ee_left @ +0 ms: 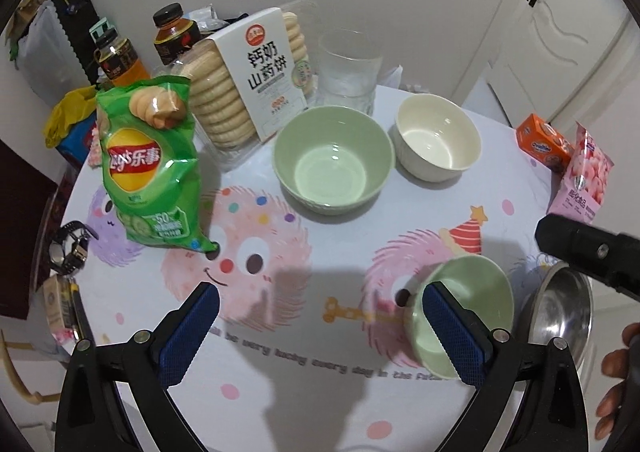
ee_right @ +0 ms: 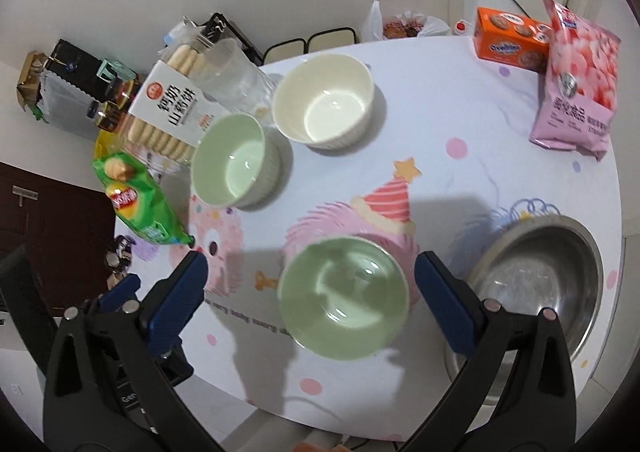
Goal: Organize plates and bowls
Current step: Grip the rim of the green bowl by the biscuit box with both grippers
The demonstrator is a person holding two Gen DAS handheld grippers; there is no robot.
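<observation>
A green bowl [ee_left: 334,158] and a cream bowl [ee_left: 438,138] stand side by side at the back of the table; both show in the right wrist view, green [ee_right: 236,160] and cream [ee_right: 324,100]. A second green bowl [ee_right: 344,296] sits near the front, between the fingers of my open right gripper [ee_right: 310,300], which hovers above it. A steel bowl [ee_right: 536,280] lies to its right. My left gripper [ee_left: 320,328] is open and empty over bare tablecloth; the near green bowl [ee_left: 468,304] lies behind its right finger, the steel bowl [ee_left: 564,312] beyond.
A green chip bag [ee_left: 150,164], a biscuit box [ee_left: 260,76], a clear glass [ee_left: 348,72] and drink bottles [ee_left: 176,32] crowd the back left. An orange box [ee_right: 508,40] and pink snack bag [ee_right: 576,80] stand back right. A watch [ee_left: 70,248] lies at the left table edge.
</observation>
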